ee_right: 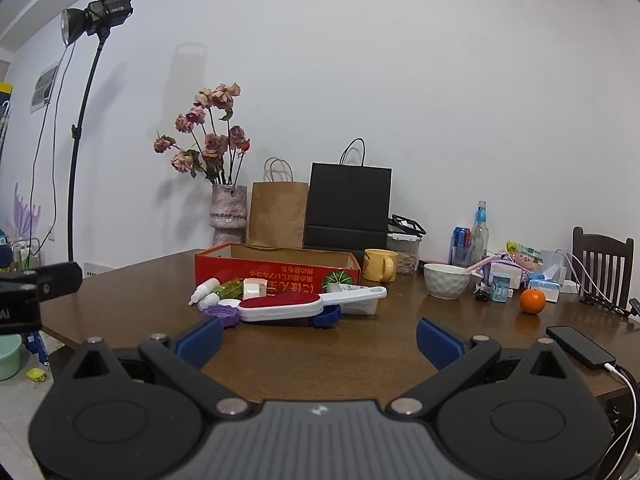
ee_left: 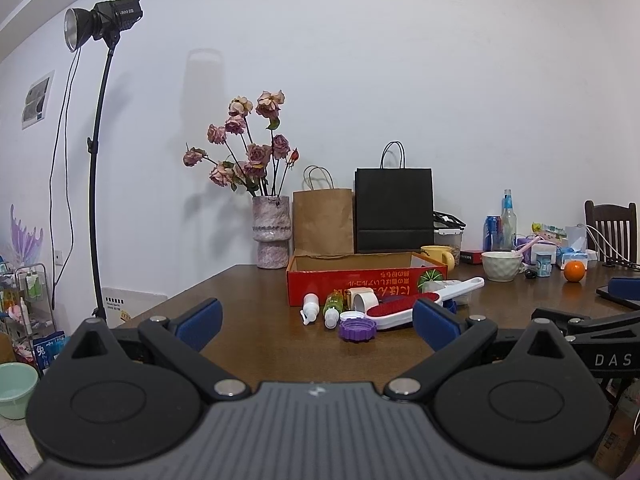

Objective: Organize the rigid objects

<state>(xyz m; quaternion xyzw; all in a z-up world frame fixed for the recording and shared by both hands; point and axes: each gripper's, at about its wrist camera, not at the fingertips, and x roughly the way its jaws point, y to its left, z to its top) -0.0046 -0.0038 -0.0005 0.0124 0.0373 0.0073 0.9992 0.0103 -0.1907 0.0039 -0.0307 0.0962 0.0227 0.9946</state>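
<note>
Both grippers, left [ee_left: 316, 322] and right [ee_right: 319, 338], hang spread wide and empty, short of the pile. The brush [ee_right: 288, 306] lies atop the caps, just before the red box [ee_right: 276, 274]. Looks light, stiff, slick plastic; best pinched across its handle [ee_right: 356, 295].

The right hand-held gripper [ee_right: 318, 340] hovered wide open and empty above the desk [ee_right: 360, 344], near a red-and-white lint brush [ee_right: 288, 306] lying before the red cardboard box [ee_right: 276, 272].
</note>
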